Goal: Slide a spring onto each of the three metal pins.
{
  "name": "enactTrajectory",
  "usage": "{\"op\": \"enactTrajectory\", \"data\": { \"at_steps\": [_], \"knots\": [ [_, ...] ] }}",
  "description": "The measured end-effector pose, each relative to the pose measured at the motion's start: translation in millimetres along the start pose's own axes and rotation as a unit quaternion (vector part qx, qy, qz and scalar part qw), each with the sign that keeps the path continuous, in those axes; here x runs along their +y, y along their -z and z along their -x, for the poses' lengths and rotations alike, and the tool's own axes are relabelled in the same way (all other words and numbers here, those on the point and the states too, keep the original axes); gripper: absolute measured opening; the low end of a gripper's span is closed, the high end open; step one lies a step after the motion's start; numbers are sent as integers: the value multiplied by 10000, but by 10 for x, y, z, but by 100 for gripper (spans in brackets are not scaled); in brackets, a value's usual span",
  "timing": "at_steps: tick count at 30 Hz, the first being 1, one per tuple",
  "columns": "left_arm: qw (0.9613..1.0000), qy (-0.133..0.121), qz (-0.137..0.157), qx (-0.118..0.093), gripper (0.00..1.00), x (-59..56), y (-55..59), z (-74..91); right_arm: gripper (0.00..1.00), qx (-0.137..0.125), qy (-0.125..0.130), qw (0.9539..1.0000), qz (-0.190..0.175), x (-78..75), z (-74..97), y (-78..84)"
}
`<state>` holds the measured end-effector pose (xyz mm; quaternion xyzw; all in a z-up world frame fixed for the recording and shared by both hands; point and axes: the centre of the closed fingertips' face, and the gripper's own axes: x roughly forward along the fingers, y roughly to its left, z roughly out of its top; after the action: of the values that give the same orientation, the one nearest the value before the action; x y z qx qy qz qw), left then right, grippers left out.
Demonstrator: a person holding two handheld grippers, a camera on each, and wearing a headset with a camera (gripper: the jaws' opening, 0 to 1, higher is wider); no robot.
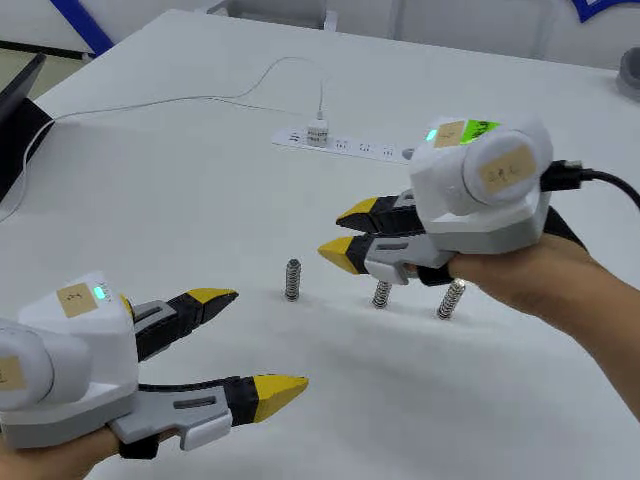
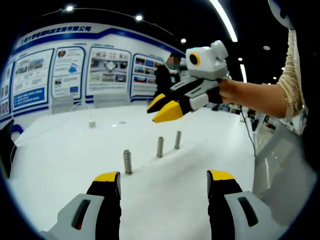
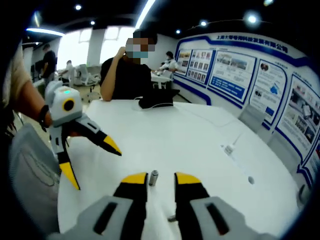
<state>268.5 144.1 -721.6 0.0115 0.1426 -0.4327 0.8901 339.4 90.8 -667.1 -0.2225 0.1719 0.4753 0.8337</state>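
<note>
Fingers (image 1: 275,390) of left gripper (image 1: 265,340) spread wide, empty, near left; right gripper (image 1: 333,232) part open, empty, hovering above three springs (image 1: 292,279) upright in a row at centre. Judging all pins loaded, task near done; next: check seating, retreat clear

My head view looks forward and down on the white table (image 1: 200,170) from fairly near, with the three springs (image 1: 381,293) just right of centre. The left gripper view sits low over the table and faces along its jaws, with the springs at 12 o'clock and the right gripper (image 2: 151,115) at 1 o'clock. The right gripper view faces roughly the opposite way, close to the springs, with the left gripper (image 3: 98,170) at 9 o'clock. All three views share the springs and the table.
</note>
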Motion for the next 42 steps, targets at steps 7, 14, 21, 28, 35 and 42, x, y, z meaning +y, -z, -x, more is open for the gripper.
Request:
{"op": "enactTrajectory", "data": {
  "at_steps": [7,14,21,28,35,42],
  "knots": [
    [10000,-40,-44,-19,73,22,-26,-1,22,-131,452,9987,-202,-133,424,74],
    [10000,-5,-78,-33,74,2,-50,-5,22,-117,761,9962,-409,-204,689,225],
    [9998,-48,-145,-87,74,3,-75,4,22,-141,987,9934,-575,-266,842,315],
    [9997,-44,-189,-122,68,10,-90,28,22,-106,1108,9912,-716,-277,943,442],
    [9997,-62,-189,-130,68,2,-92,40,22,-61,1180,9898,-801,-280,1002,531],
    [9998,-79,-162,-116,70,10,-100,58,22,-39,1253,9883,-864,-292,1055,592]
  ]
}}
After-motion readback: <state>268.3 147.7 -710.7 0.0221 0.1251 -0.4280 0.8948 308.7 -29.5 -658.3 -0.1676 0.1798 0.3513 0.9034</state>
